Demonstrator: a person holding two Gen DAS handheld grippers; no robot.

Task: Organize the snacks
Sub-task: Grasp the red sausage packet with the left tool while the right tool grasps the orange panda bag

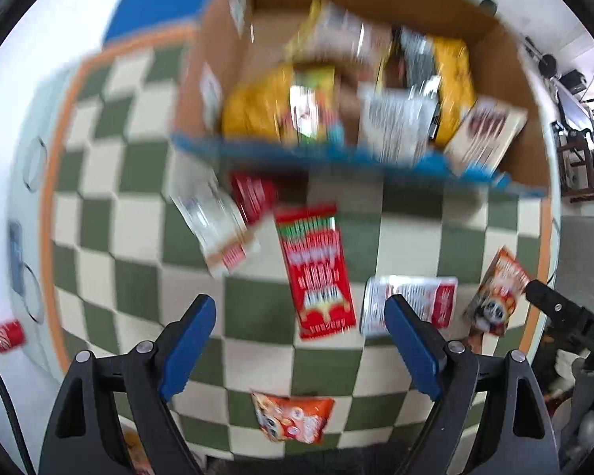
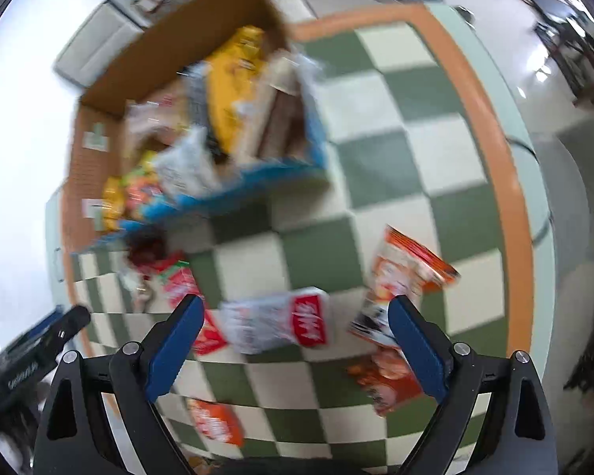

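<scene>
Green and cream checkered cloth with an orange border (image 1: 111,206) covers the bench, and both views are blurred. At its far part stands an open brown cardboard box with a blue front edge (image 1: 376,8), filled with yellow and white snack packets. Before it lie loose packets: a long red flat packet (image 1: 316,269), a white packet with a red end (image 2: 277,322) and an orange packet (image 2: 408,273). Left gripper (image 1: 301,352) and right gripper (image 2: 295,350) hang above the cloth, fingers wide apart, holding nothing.
</scene>
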